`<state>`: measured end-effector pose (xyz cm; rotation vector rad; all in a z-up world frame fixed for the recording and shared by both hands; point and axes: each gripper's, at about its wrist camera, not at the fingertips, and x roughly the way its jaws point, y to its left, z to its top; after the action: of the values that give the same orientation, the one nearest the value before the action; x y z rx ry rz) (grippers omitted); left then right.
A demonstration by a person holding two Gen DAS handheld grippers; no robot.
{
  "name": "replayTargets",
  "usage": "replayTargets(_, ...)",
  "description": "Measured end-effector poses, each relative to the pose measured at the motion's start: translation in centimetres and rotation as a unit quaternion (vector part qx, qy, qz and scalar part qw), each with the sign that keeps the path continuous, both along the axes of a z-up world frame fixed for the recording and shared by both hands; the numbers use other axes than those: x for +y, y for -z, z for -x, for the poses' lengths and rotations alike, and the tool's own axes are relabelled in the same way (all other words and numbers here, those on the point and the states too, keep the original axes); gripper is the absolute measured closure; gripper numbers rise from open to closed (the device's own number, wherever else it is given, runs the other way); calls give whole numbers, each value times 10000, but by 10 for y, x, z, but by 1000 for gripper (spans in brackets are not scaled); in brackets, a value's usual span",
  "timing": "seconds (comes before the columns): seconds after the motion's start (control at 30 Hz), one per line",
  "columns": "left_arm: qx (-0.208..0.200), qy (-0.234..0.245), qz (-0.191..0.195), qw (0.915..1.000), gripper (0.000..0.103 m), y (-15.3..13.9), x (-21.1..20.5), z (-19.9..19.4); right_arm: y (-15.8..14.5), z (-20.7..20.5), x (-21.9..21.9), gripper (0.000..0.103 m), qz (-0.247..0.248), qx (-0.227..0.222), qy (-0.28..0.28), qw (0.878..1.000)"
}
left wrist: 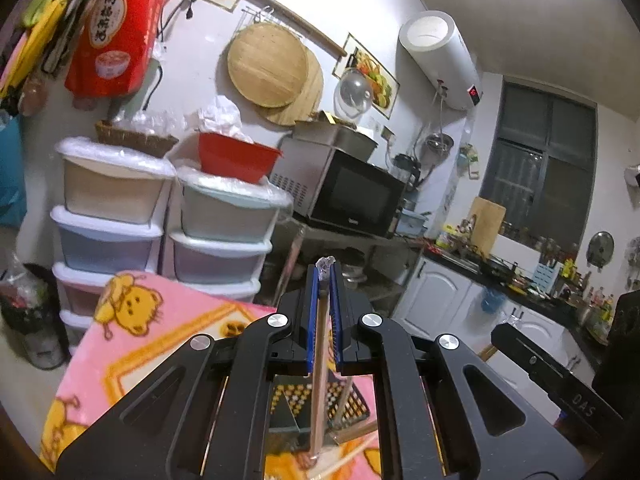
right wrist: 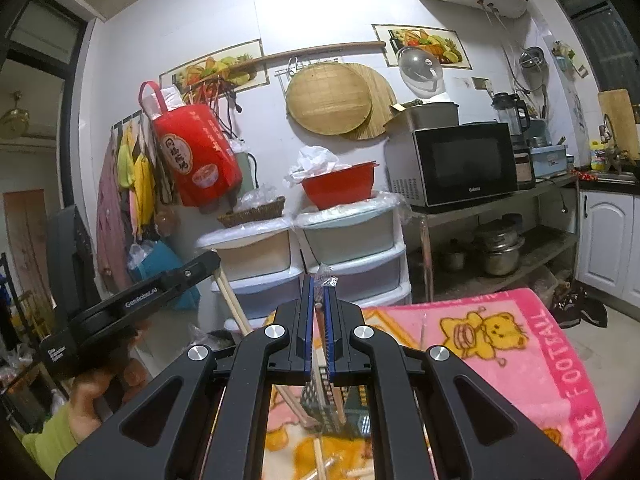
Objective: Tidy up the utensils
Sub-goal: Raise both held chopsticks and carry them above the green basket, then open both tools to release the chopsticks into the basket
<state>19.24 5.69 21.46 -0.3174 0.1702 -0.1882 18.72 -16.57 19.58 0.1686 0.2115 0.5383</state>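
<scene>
My left gripper (left wrist: 326,276) is shut on the top end of a wooden chopstick (left wrist: 319,380), which hangs straight down from the jaws. My right gripper (right wrist: 320,284) is likewise shut on a hanging chopstick (right wrist: 320,372). Both are raised above a dark perforated utensil basket (left wrist: 348,404) (right wrist: 320,404) that sits on a pink bear-print blanket (left wrist: 152,332) (right wrist: 520,344). More chopsticks (left wrist: 352,456) (right wrist: 320,460) lie loose on the blanket beside the basket. The left gripper (right wrist: 212,260) shows at the left of the right wrist view; the right gripper (left wrist: 504,334) shows at the right of the left wrist view.
Beyond the blanket stand stacked plastic drawers (left wrist: 216,248) (right wrist: 352,256) with a red bowl (right wrist: 340,188) on top. A microwave (right wrist: 464,164) sits on a metal rack, with pots (right wrist: 496,252) below. A person's hand (right wrist: 92,392) holds the left tool.
</scene>
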Motion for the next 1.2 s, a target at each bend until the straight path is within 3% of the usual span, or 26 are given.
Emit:
replayTargets(0.37, -112, -381, -307, 9987, 100, -2, 1, -35, -3, -45, 22, 98, 219, -95, 155, 9996)
replayTargets(0.83, 67, -594, -458, 9972, 100, 38, -6, -66, 33, -81, 36, 98, 348, 95, 218, 9991)
replayTargets(1.2, 301, -501, -403, 9975, 100, 67, -7, -77, 60, -96, 36, 98, 418, 264, 282, 9984)
